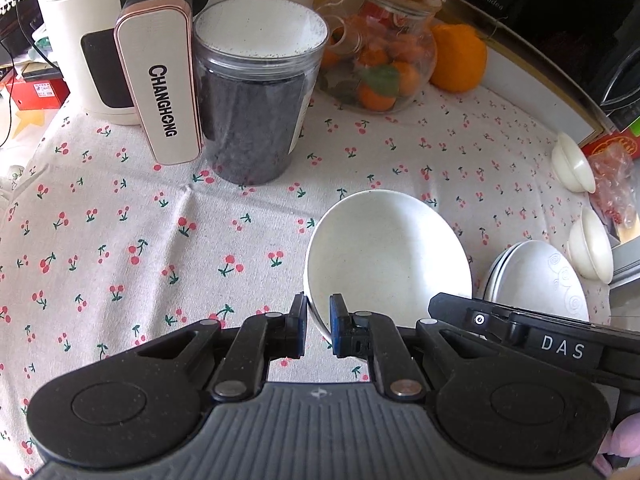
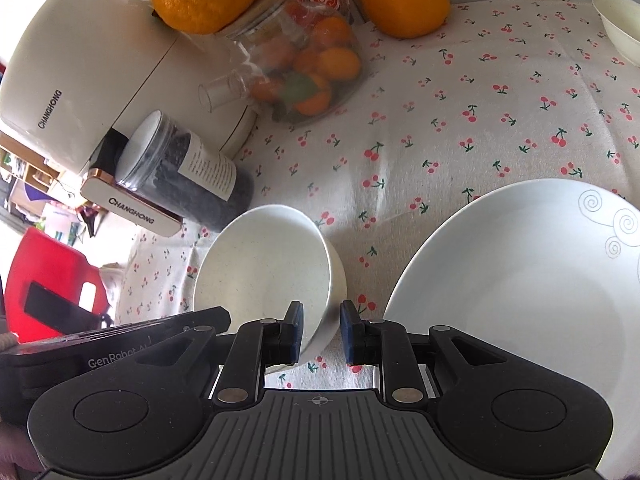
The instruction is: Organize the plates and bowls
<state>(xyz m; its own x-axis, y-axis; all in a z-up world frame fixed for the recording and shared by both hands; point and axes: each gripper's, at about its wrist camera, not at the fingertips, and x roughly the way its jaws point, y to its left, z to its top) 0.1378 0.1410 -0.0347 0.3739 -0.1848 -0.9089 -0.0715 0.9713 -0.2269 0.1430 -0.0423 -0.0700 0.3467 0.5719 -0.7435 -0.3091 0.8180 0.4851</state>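
Closest to the cameras, the left hand-held gripper (image 1: pixel 318 326) is clamped on the near rim of the white bowl (image 1: pixel 388 258), probably to carry it to a stack, and the bowl looks tilted, though whether it touches the cherry-print worktop (image 1: pixel 140 232) I cannot tell. The right hand-held gripper (image 2: pixel 320 332) has its jaws a little apart around the same bowl's wall; its right pad is clear, the left hard to judge. Farther off, the stacked plates (image 1: pixel 540 280) are partly cut off, with two small bowls (image 1: pixel 592 248) behind.
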